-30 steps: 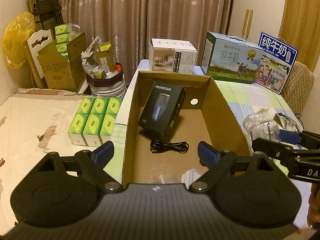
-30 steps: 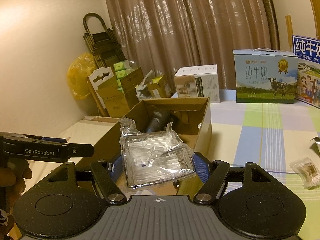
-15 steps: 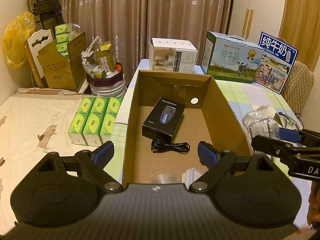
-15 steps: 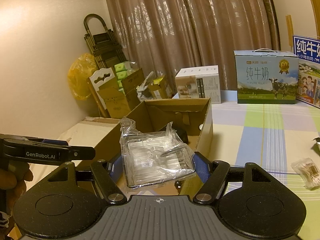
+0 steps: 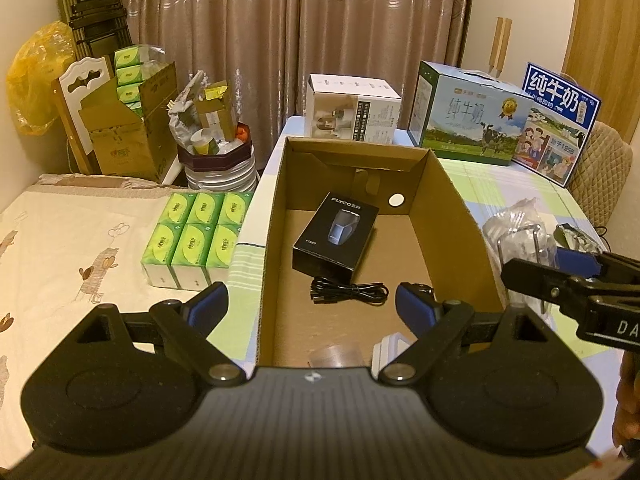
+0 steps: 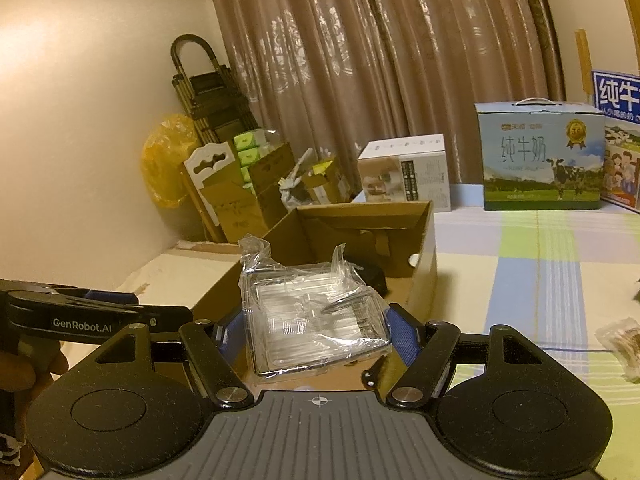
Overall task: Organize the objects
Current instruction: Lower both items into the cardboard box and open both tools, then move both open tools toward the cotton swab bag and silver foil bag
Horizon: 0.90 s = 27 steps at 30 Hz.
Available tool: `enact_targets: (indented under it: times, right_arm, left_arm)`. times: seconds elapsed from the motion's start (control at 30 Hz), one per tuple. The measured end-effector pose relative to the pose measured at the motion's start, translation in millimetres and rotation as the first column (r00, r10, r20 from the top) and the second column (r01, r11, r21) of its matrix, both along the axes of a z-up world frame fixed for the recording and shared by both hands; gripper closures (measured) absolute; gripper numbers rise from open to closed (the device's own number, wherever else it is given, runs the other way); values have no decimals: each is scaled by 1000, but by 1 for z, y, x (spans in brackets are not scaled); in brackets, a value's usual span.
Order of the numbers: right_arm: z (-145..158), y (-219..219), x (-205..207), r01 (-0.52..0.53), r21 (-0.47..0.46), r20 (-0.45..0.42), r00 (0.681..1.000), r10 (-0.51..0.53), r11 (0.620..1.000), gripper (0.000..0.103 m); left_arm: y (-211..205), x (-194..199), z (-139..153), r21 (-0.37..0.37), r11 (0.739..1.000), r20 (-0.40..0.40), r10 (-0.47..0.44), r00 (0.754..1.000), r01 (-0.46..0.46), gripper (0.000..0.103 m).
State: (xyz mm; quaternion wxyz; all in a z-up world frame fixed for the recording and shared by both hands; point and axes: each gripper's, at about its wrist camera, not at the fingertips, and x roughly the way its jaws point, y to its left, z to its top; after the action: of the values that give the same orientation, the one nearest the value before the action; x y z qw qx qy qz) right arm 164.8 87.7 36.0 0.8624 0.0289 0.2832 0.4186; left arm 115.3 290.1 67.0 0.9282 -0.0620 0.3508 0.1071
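Warm, dim indoor light tints both views orange-yellow. In the right wrist view the wall (image 6: 80,128) glows brightest toward ten o'clock, and glare glints off the clear plastic wrap (image 6: 316,316). Fisheye bending curves the curtains (image 5: 300,40) and darkens the corners. Fine grain softens distant detail; shadows stay soft.

Two milk cartons (image 5: 468,120), six green tissue packs (image 5: 192,236), one black cable (image 5: 350,293).

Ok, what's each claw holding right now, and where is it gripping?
The right claw pinches a clear plastic packet by its two side edges. The left claw, open over the cardboard box, holds nothing.
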Motion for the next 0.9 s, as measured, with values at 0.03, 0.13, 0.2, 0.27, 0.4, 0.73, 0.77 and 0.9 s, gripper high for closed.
enact_targets:
  times: [0.03, 0.13, 0.2, 0.27, 0.4, 0.73, 0.77, 0.9]
  right_arm:
    - [-1, 1, 2, -1, 4, -8, 1000, 1, 1000, 33]
    - [-4, 2, 6, 16, 22, -30, 999, -16, 1000, 27]
    - [-2, 0, 7, 28, 34, -24, 999, -27, 999, 25]
    - [-1, -2, 9, 40, 38, -16, 999, -39, 998, 24]
    - [0, -8, 10, 63, 41, -14, 998, -63, 997, 24]
    - [1, -23, 10, 88, 25, -12, 996, -88, 996, 24]
    - [1, -26, 10, 92, 26, -12, 996, -92, 995, 24]
    - [3, -34, 11, 105, 27, -6, 994, -105, 994, 24]
  left_arm:
    - [1, 0, 0, 0, 1000, -1, 2, 1000, -2, 15]
    - [3, -1, 0, 2, 1000, -3, 7, 1000, -7, 15]
    - [5, -2, -1, 2, 1000, -4, 10, 1000, -10, 15]
    - [5, -3, -2, -2, 1000, -4, 12, 1000, -12, 15]
    - [5, -4, -4, -8, 1000, -4, 10, 1000, -10, 15]
    - [-2, -6, 0, -11, 1000, 3, -8, 1000, 8, 15]
    - [-3, -7, 0, -10, 1000, 4, -9, 1000, 9, 15]
    - [-6, -8, 3, -7, 1000, 7, -14, 1000, 14, 15]
